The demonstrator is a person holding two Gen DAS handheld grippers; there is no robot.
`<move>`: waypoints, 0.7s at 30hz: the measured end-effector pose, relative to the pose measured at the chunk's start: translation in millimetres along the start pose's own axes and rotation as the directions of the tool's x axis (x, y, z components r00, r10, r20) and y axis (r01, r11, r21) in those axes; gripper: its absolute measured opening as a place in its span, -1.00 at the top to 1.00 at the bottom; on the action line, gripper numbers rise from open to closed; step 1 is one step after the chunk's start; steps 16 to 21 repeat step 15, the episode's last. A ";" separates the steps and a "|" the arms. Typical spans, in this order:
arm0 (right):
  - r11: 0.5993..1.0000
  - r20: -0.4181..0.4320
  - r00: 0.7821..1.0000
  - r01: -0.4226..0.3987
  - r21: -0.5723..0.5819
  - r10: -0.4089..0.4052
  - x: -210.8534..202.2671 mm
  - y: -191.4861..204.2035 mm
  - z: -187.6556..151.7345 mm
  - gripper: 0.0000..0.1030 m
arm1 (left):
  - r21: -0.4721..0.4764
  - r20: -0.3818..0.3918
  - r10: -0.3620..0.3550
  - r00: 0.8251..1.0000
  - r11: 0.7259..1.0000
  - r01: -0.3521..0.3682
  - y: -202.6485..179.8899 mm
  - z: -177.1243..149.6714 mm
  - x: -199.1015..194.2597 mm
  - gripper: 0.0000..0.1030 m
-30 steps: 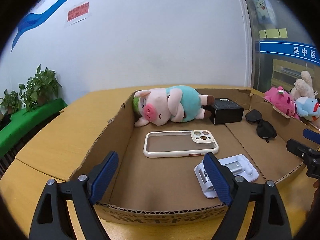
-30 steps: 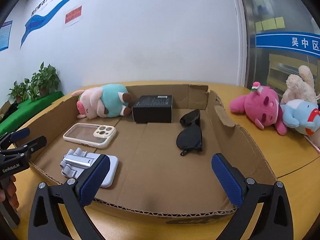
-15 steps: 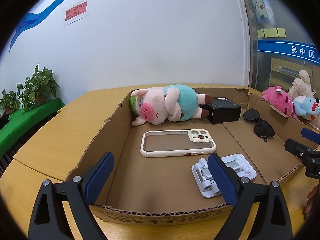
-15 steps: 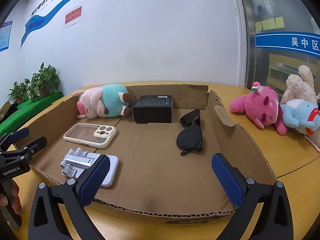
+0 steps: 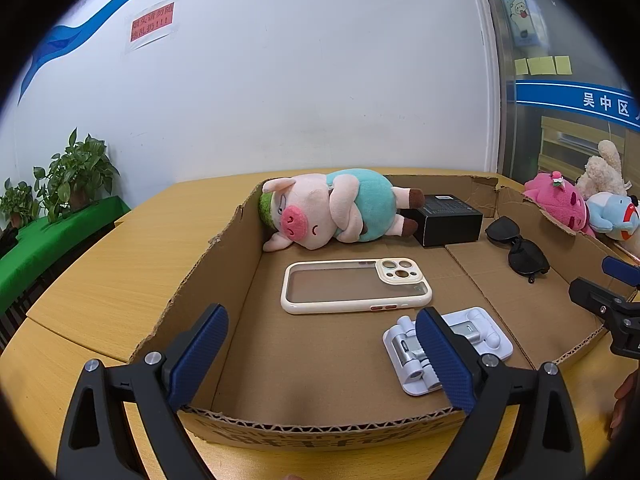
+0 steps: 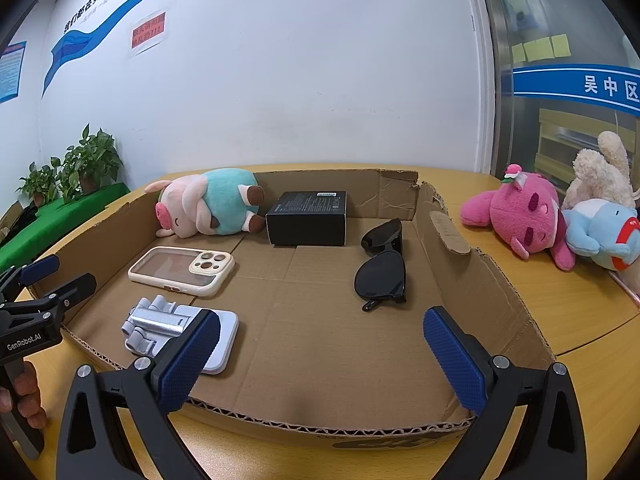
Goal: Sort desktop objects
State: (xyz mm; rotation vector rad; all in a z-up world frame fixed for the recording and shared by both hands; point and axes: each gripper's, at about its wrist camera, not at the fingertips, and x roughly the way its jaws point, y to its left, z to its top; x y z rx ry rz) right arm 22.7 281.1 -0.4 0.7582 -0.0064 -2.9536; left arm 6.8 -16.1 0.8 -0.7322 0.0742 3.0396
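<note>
While both grippers are hovering at the near edge of the cardboard box (image 6: 472,276), the sorting is looking well advanced, though not clearly finished. The left gripper (image 5: 322,354) is standing spread with nothing between its blue pads, and the right gripper (image 6: 320,354) is likewise spread and holding nothing. Lying inside the box are a plush pig (image 6: 208,208) against the far wall, a black box (image 6: 307,218) just beside it, a phone case (image 6: 182,270), a folded white phone stand (image 6: 180,330) near the front-left corner, and sunglasses (image 6: 382,266) toward the right side. Three plush toys are sitting on the desk (image 6: 580,320) outside the box: a pink plush (image 6: 516,216), a cream plush (image 6: 600,172) and a blue plush (image 6: 600,234). Judging by that, these may be what is remaining to be placed.
</note>
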 end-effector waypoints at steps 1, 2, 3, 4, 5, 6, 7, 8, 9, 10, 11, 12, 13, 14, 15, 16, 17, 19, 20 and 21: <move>1.000 0.000 1.000 0.000 0.000 0.000 0.1 0.0 0.1 -1.00 | -0.001 -0.001 0.001 1.000 1.000 -0.001 0.0 0.1 0.1 -0.84; 1.000 0.000 1.000 0.000 0.000 0.000 0.3 0.0 0.0 -1.00 | -0.003 -0.001 0.003 1.000 1.000 -0.003 0.0 -0.1 -0.2 -0.85; 1.000 -0.001 1.000 0.000 0.000 0.000 0.1 0.0 0.0 -1.00 | -0.004 -0.003 0.004 1.000 1.000 -0.004 -0.4 -0.1 0.1 -0.85; 1.000 0.000 1.000 0.000 0.000 0.000 0.0 -0.1 0.0 -1.00 | -0.005 -0.004 0.004 1.000 1.000 -0.004 -0.7 -0.1 0.1 -0.86; 1.000 -0.001 1.000 -0.001 0.000 0.001 0.1 -0.1 -0.1 -1.00 | -0.004 -0.004 0.004 1.000 1.000 -0.004 -1.1 -0.7 0.1 -0.88; 1.000 -0.001 1.000 -0.002 0.000 0.002 0.0 0.1 -0.1 -1.00 | -0.004 -0.006 0.004 1.000 1.000 -0.004 -1.5 -0.8 0.5 -0.88; 1.000 -0.001 1.000 0.000 -0.001 0.000 0.4 0.5 0.0 -1.00 | -0.004 -0.007 0.005 1.000 1.000 -0.005 -1.7 -0.9 0.6 -0.88; 1.000 -0.002 1.000 -0.001 -0.002 0.001 0.7 0.4 0.0 -1.00 | -0.004 -0.007 0.006 1.000 1.000 -0.006 -1.9 -1.0 0.5 -0.89; 1.000 -0.002 1.000 -0.002 -0.002 0.002 1.3 0.0 0.0 -1.00 | -0.005 -0.007 0.007 1.000 1.000 -0.007 -2.0 -1.3 0.0 -0.89; 1.000 -0.002 1.000 -0.002 -0.002 0.002 1.3 -0.1 0.0 -1.00 | -0.005 -0.007 0.007 1.000 1.000 -0.008 -2.1 -1.3 0.1 -0.89; 1.000 -0.002 1.000 -0.001 -0.002 0.001 1.3 0.0 -0.2 -1.00 | -0.005 -0.007 0.008 1.000 1.000 -0.008 -2.2 -1.3 0.0 -0.89; 1.000 -0.003 1.000 -0.001 -0.002 0.001 1.3 -0.1 -0.1 -1.00 | -0.005 -0.008 0.008 1.000 1.000 -0.008 -2.1 -1.2 0.3 -0.89; 1.000 -0.002 1.000 -0.002 -0.002 0.002 1.2 -0.1 -0.1 -1.00 | -0.004 -0.007 0.009 1.000 1.000 -0.009 -2.4 -1.3 -0.1 -0.89; 1.000 -0.003 1.000 -0.002 -0.002 0.002 1.5 -0.1 -0.1 -1.00 | -0.004 -0.008 0.010 1.000 1.000 -0.010 -2.4 -1.4 -0.3 -0.89; 1.000 -0.004 1.000 -0.002 -0.002 0.002 1.6 -0.2 0.0 -1.00 | -0.004 -0.009 0.010 1.000 1.000 -0.010 -2.2 -1.4 -0.3 -0.89; 1.000 -0.004 1.000 -0.002 -0.002 0.002 1.6 -0.2 0.0 -1.00 | -0.004 -0.009 0.010 1.000 1.000 -0.010 -2.2 -1.4 -0.3 -0.89; 1.000 -0.004 1.000 -0.002 -0.002 0.002 1.6 -0.2 0.0 -1.00 | -0.004 -0.009 0.010 1.000 1.000 -0.010 -2.2 -1.4 -0.3 -0.89; 1.000 -0.004 1.000 -0.002 -0.002 0.002 1.6 -0.2 0.0 -1.00 | -0.004 -0.009 0.010 1.000 1.000 -0.010 -2.2 -1.4 -0.3 -0.89; 1.000 -0.004 1.000 -0.002 -0.002 0.002 1.6 -0.2 0.0 -1.00 | -0.004 -0.009 0.010 1.000 1.000 -0.010 -2.2 -1.4 -0.3 -0.89; 1.000 -0.004 1.000 -0.002 -0.002 0.002 1.6 -0.2 0.0 -1.00 | -0.004 -0.009 0.010 1.000 1.000 -0.010 -2.2 -1.4 -0.3 -0.89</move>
